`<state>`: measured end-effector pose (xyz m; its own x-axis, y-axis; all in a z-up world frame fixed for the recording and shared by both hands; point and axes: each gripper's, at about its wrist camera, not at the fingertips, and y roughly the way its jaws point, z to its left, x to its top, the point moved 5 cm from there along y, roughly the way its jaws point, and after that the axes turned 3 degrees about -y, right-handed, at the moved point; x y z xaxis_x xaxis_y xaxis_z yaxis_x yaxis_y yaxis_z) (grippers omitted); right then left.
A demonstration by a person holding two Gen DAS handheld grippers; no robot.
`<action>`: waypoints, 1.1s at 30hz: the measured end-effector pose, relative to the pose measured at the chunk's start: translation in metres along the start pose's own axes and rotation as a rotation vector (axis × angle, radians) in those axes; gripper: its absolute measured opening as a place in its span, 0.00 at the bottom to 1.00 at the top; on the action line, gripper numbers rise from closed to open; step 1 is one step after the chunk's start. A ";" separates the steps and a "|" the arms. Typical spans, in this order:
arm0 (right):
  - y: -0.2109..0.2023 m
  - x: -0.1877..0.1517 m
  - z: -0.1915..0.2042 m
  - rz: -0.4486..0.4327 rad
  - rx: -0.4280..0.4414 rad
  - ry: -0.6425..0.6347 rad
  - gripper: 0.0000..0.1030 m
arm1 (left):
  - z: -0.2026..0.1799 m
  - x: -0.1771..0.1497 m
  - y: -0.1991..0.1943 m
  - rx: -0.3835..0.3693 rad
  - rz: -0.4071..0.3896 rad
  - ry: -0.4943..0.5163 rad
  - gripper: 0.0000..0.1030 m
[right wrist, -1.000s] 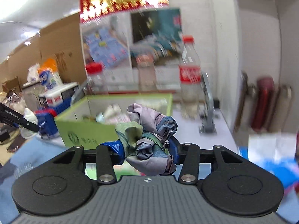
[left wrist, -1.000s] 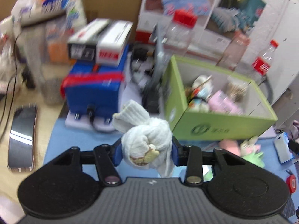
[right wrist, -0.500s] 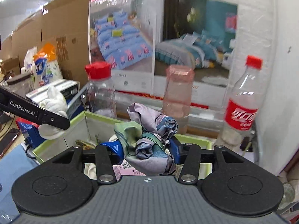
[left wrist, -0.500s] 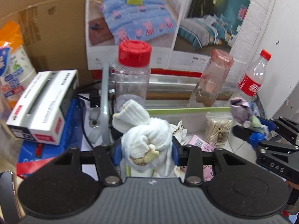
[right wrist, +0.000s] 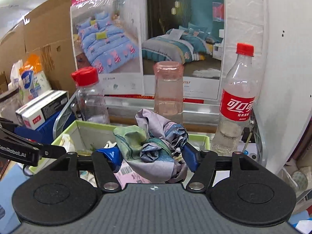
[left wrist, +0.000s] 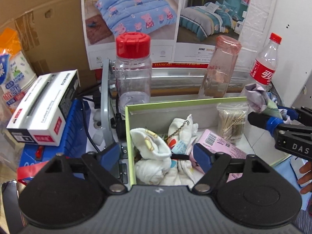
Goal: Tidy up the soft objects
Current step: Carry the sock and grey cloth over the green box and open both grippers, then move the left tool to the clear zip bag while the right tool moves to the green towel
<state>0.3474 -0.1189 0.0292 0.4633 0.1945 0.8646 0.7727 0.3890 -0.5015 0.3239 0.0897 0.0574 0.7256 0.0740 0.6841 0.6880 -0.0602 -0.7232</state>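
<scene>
Left gripper [left wrist: 157, 154] was wide open and empty over the near left part of the green box [left wrist: 130, 142]; a white sock bundle [left wrist: 151, 157] lay in the box right under it, on other socks and beside a pink pack [left wrist: 218, 148]. Right gripper [right wrist: 151, 155] was clamped on a crumpled cloth [right wrist: 154, 146], held over the box's right side at about rim height, not yet in. Risks, my read: cloth was bunched and overhung both fingers, so on opening it could snag on a pad and drag out with the gripper, or unfold and drape over the rim. The box was already crowded: socks, pack, bag of swabs [left wrist: 232, 124], so a drop near the right wall could slide off the pile and out. The bottles stood just behind the box: jar [right wrist: 90, 99], pink bottle [right wrist: 168, 91], cola bottle [right wrist: 237, 105]; looked light, nearly empty, so a forward push or a nudge of the back wall could tip them. Two grippers were close over one box, so a clash was possible if both moved in. The left one's open fingers could also catch the sock on the way out.
</scene>
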 end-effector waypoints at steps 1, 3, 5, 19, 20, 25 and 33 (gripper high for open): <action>0.009 -0.003 0.001 0.043 0.001 -0.014 0.50 | -0.001 -0.002 -0.003 -0.003 -0.002 -0.006 0.77; 0.027 -0.010 0.000 0.182 -0.002 -0.018 0.51 | -0.003 -0.006 -0.008 -0.020 0.008 -0.018 0.77; 0.018 -0.006 -0.001 0.101 -0.003 0.004 0.52 | -0.003 -0.012 -0.013 -0.032 0.019 -0.020 0.77; -0.046 -0.025 0.015 0.013 -0.024 -0.065 0.57 | 0.016 -0.043 -0.035 -0.005 0.025 -0.041 0.77; -0.055 -0.032 0.018 0.015 -0.016 -0.071 0.57 | 0.018 -0.049 -0.037 -0.006 0.030 -0.042 0.77; -0.073 -0.065 0.025 0.083 0.039 -0.053 0.58 | 0.027 -0.080 -0.044 0.001 0.053 -0.064 0.77; -0.039 -0.088 0.053 0.250 0.137 -0.090 0.58 | 0.035 -0.114 -0.047 0.017 0.103 -0.101 0.77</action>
<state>0.2535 -0.1039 -0.0256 0.5872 0.3760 0.7168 0.5707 0.4356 -0.6961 0.2086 0.1188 0.0105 0.7868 0.1678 0.5940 0.6092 -0.0561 -0.7910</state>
